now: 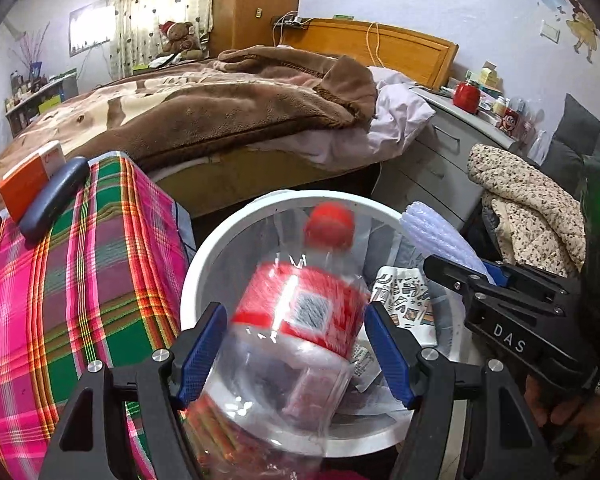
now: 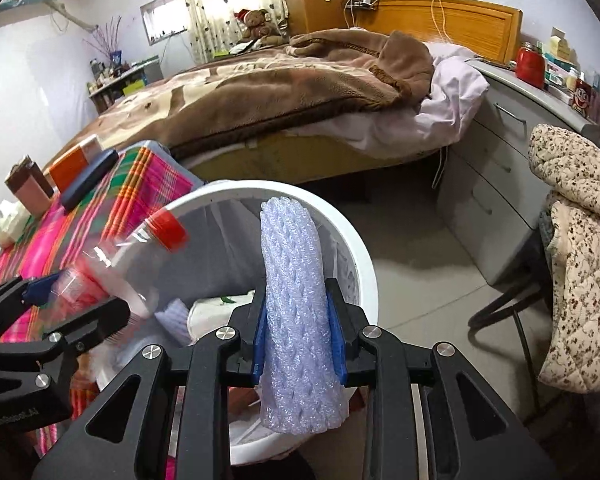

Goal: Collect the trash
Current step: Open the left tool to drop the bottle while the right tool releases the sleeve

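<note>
A clear plastic bottle [image 1: 296, 320] with a red cap and red label lies blurred between the jaws of my left gripper [image 1: 298, 348], over the white trash bin [image 1: 204, 264]. The jaws stand wide, with a gap beside the bottle on the right. The bottle also shows in the right wrist view [image 2: 112, 268]. My right gripper [image 2: 300, 334] is shut on a pale blue foam net sleeve [image 2: 296, 312], held upright over the bin's near rim [image 2: 364, 264]. The bin holds paper wrappers [image 1: 404, 300].
A plaid-covered table [image 1: 72, 292] stands left of the bin, with an orange box [image 1: 28, 180] and a dark case [image 1: 54, 200] on it. A bed [image 1: 220, 116] lies behind. Grey drawers [image 2: 496, 172] and a chair with a floral jacket [image 2: 572, 248] stand to the right.
</note>
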